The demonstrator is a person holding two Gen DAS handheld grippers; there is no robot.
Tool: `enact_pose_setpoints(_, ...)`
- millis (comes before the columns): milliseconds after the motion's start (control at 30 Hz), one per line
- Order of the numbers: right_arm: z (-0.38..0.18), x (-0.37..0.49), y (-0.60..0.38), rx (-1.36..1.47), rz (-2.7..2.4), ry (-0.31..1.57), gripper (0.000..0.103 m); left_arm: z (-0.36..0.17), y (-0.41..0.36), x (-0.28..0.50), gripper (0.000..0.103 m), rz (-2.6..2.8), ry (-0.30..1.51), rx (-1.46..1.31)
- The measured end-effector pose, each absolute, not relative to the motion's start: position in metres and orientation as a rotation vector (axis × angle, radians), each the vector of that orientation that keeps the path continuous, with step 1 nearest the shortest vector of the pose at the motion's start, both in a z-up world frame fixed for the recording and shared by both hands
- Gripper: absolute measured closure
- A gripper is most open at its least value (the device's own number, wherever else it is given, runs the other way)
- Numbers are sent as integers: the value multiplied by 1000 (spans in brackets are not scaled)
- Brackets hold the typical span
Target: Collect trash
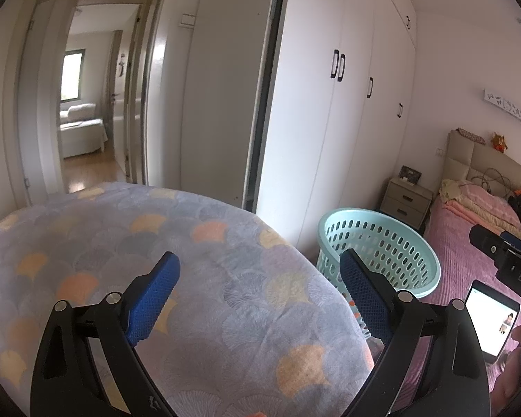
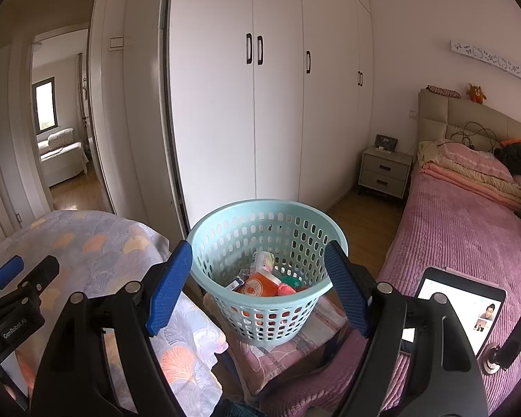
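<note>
— Both hand-held grippers look idle to me. Right hand-held gripper has its blue pads spread wide with nothing between them, and it points down at the basket.

— Same for the left hand-held gripper: spread, empty, hanging over the patterned blanket.

— So where is the trash?

— In the basket already. I can see an orange packet, a pale tube-like wrapper, something red and green beside them, and a small dark item I cannot make out.

— Anything left to pick up?

— No loose litter shows on the blanket or on the pink bed. My guess is that collecting is mostly done, or the rest lies out of sight.

— What does the basket stand on?

— A folded pink cloth on what seems a low stool, between the blanket-covered surface and the bed. A lit tablet lies on the bed, close by.

— And the room?

— Bedroom: white wardrobe, nightstand, wooden floor, an open doorway at the left.
</note>
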State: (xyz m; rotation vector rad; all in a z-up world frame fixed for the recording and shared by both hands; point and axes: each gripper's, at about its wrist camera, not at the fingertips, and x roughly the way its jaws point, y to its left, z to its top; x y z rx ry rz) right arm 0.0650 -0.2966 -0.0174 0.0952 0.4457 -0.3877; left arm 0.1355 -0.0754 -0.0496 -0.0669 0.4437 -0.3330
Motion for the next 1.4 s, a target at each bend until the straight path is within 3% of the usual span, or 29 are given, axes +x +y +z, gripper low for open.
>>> enact_pose_setpoints(1400, 16, 23, -279, 152, -312, 386, 29, 6, -66, 71, 13, -245, 375, -9)
